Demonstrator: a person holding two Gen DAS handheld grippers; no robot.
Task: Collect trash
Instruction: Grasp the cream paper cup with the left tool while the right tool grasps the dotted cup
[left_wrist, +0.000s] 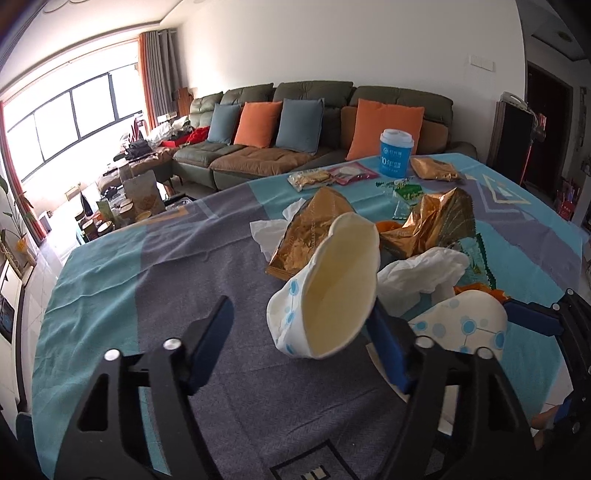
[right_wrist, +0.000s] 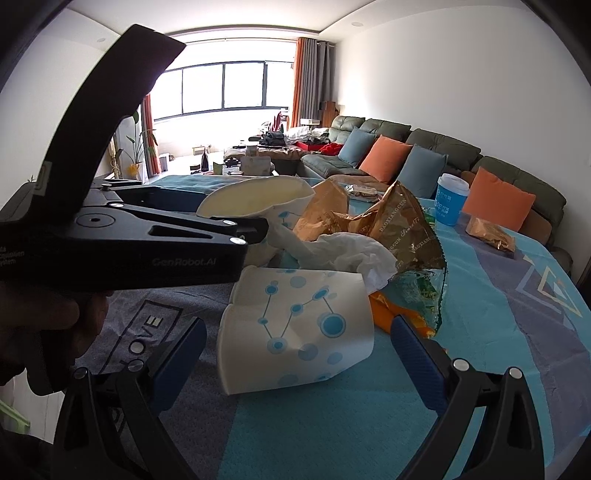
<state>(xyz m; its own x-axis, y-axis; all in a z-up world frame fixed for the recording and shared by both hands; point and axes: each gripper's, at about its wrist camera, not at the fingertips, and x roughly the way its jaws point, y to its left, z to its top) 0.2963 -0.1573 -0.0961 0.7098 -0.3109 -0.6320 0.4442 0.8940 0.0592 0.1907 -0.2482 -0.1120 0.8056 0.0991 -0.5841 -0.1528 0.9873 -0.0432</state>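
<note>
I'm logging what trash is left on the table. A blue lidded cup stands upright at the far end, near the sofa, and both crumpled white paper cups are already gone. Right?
Not quite. The blue lidded cup does stand upright at the far end, but both paper cups are still there: the left wrist view shows one crumpled cup between the left gripper fingers, and the right wrist view shows the other cup lying on the tablecloth.

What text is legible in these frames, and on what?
"GenRobot.AI": side of the left gripper.
"DAOXIANGCUN": gold snack wrapper.
"LOVE", partly hidden by the gripper: tablecloth.
"10年": blue cup; its smaller print is unreadable.
White print at the left gripper's rear: cut off, unreadable.
</note>
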